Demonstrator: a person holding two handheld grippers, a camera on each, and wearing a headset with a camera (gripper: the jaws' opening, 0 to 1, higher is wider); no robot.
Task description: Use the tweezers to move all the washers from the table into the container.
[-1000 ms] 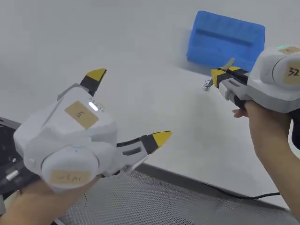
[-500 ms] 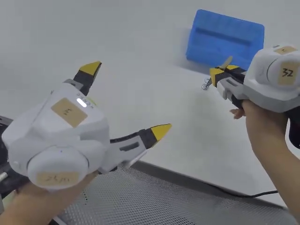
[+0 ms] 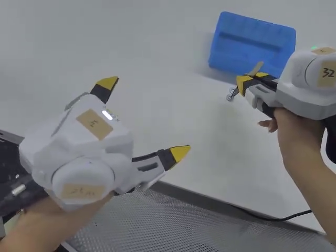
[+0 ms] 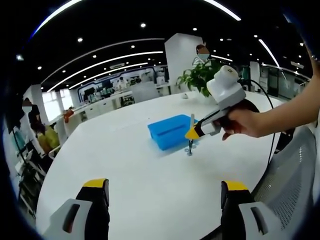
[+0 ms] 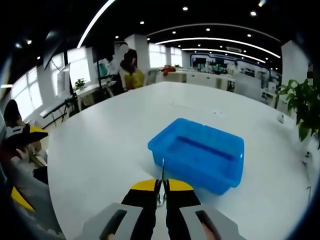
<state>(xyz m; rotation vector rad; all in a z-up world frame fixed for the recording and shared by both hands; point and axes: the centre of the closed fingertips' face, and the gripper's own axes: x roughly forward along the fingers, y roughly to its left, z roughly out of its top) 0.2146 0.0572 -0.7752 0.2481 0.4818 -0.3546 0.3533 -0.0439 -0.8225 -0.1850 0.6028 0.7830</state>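
Washers: none can be confirmed loose on the table (image 3: pixel 157 58). One small grey speck (image 3: pixel 231 96) lies at the lower end of the tweezers (image 3: pixel 255 70). It is too small to identify.

Head view. The right gripper (image 3: pixel 245 84) is at far right with its jaws closed down on the tweezers. The upper end of the tweezers stands above the jaws. The lower end points to the table just on the near side of the blue container (image 3: pixel 254 42). Whether the tweezer tips are pinched on anything cannot be told. The left gripper (image 3: pixel 144 118) is at near left, jaws spread wide with nothing between them, well apart from the work.

Compared with the pictures of the last second, the right gripper, tweezers and speck keep the same place relative to the container. The left gripper has only wavered a little. Judgement: no transfer was made in that interval, and the pick-up beside the container is still the step in hand.

Left gripper view. Its own jaws stand wide apart and empty. Across the table the right gripper (image 4: pixel 200 132) holds the tweezers (image 4: pixel 191 121) roughly upright. Their lower end meets the table at a dark speck (image 4: pixel 189 150), just beside the container (image 4: pixel 170 131).

Right gripper view. The jaws (image 5: pixel 161 186) meet on the thin tweezers (image 5: pixel 162 172). The container (image 5: pixel 200 150) lies directly beyond them, and no washer can be made out inside it. Judgement: the container lies just beyond the tweezers, so little travel should be needed once a washer is gripped.
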